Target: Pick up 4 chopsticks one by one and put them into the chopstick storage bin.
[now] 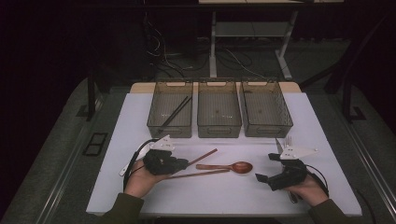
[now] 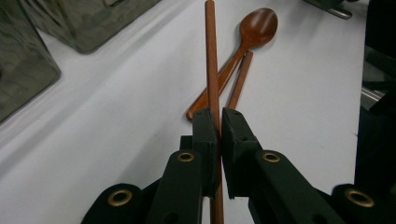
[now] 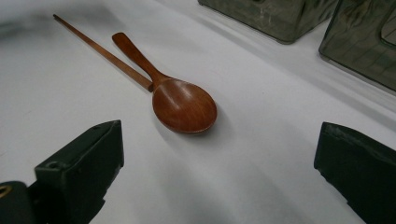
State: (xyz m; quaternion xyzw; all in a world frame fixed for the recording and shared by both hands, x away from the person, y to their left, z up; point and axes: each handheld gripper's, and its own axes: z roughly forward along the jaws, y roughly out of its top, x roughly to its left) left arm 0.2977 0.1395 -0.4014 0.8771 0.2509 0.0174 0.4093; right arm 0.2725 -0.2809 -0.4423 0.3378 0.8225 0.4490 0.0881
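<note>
Chopstick is clamped thin between the jaws of the left gripper, held over the table w/ its tip over the wooden spoon and 2nd chopstick; such a narrow pinch could let it pivot or slip en route to the left bin. Right gripper, jaws wide apart w/ nothing between, sits near the spoon bowl and could nudge it.

bins: three clear bins in a row at 12 o'clock on white table | left bin: dark chopsticks lying diagonally inside | middle bin | right bin | fork: 3 o'clock | floor: cables and desk legs, 12 o'clock beyond table
</note>
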